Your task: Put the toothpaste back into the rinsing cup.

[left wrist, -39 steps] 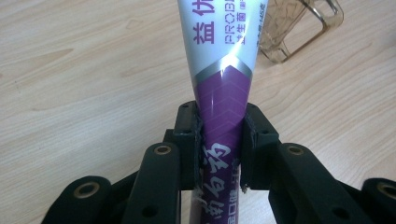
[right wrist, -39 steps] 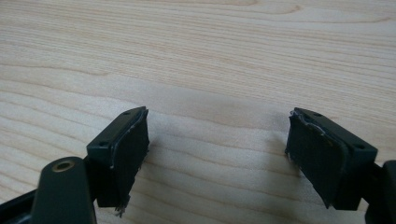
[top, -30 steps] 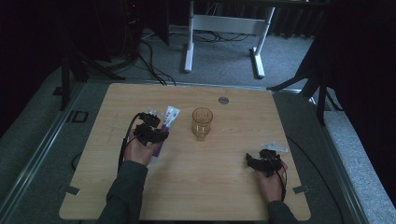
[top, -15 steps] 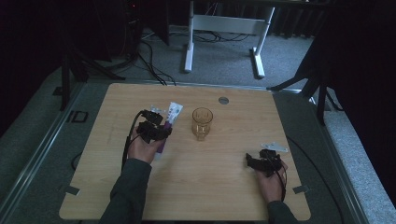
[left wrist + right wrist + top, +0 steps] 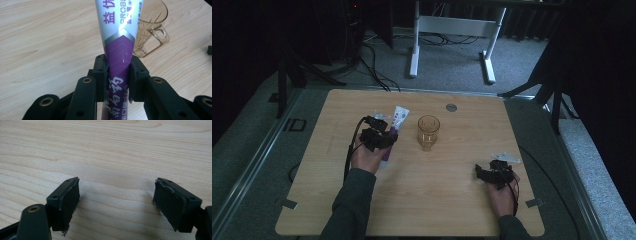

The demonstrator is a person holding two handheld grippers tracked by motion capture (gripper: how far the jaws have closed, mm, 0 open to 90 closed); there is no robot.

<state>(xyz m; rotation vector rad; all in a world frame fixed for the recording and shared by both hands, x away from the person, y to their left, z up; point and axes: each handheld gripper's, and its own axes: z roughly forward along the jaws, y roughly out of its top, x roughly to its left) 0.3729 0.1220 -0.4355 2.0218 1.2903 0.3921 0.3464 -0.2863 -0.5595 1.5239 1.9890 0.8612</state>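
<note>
A purple and white toothpaste tube (image 5: 120, 32) runs up between the jaws of my left gripper (image 5: 118, 75), whose pads press on its purple part. In the high view the left gripper (image 5: 387, 136) holds the tube (image 5: 398, 120) left of centre on the wooden table (image 5: 337, 200), the tube's white end pointing away. A clear amber glass mug (image 5: 428, 131) stands upright just right of the tube; the left gripper view shows the mug (image 5: 152, 32) with its handle behind the tube. My right gripper (image 5: 486, 172) rests low at the front right, and its jaws (image 5: 116, 197) stand open over bare wood.
A small round metal disc (image 5: 451, 107) is set into the table near its far edge. Beyond the table stand a white desk frame (image 5: 452, 27) and loose cables (image 5: 372, 65) on the grey floor. A dark tripod leg (image 5: 557, 95) stands at the right.
My left gripper has shifted slightly to the right with the tube, a little nearer the mug. The right gripper has not moved.
</note>
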